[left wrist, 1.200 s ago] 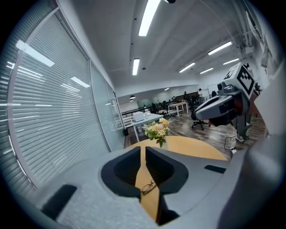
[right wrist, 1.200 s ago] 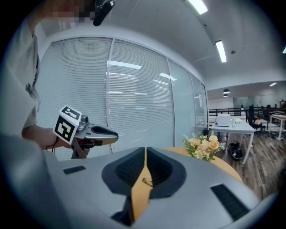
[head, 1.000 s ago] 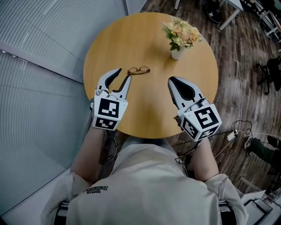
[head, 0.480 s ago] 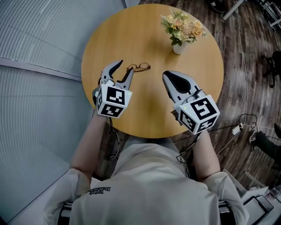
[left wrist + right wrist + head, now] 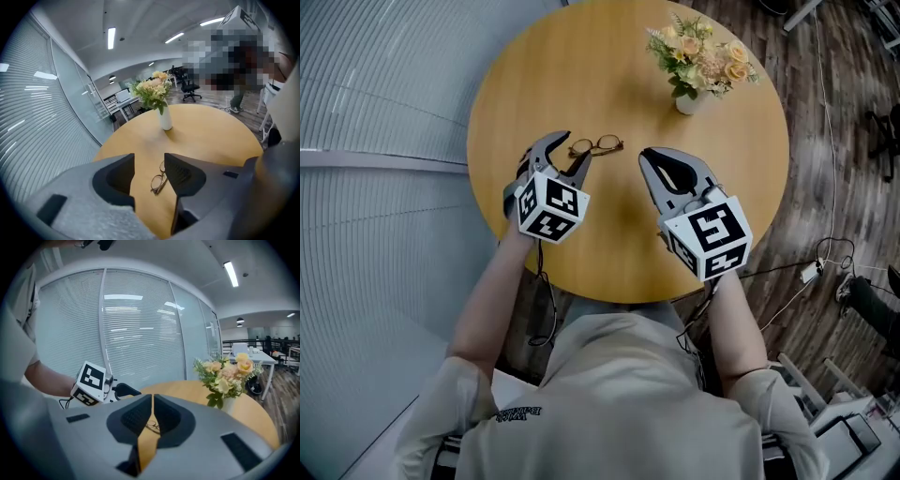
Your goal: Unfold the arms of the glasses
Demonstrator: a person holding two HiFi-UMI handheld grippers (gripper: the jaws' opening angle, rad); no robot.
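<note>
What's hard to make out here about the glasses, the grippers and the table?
- The glasses, arms folded or open: too small in the head view.
- Left gripper view: a jaw of the left gripper, opening with nothing gripped, covers part of the glasses.
- Right gripper view: the right gripper, jaws together, shows only a sliver of them.
- The table, near edge, head view: partly behind the person's torso.

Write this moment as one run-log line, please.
left gripper: jaws opening, nothing between | right gripper: shut, empty | glasses: on table, untouched

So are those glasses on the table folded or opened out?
Folded: the glasses lie flat on the table, and no arms stick out behind the lenses.
</note>
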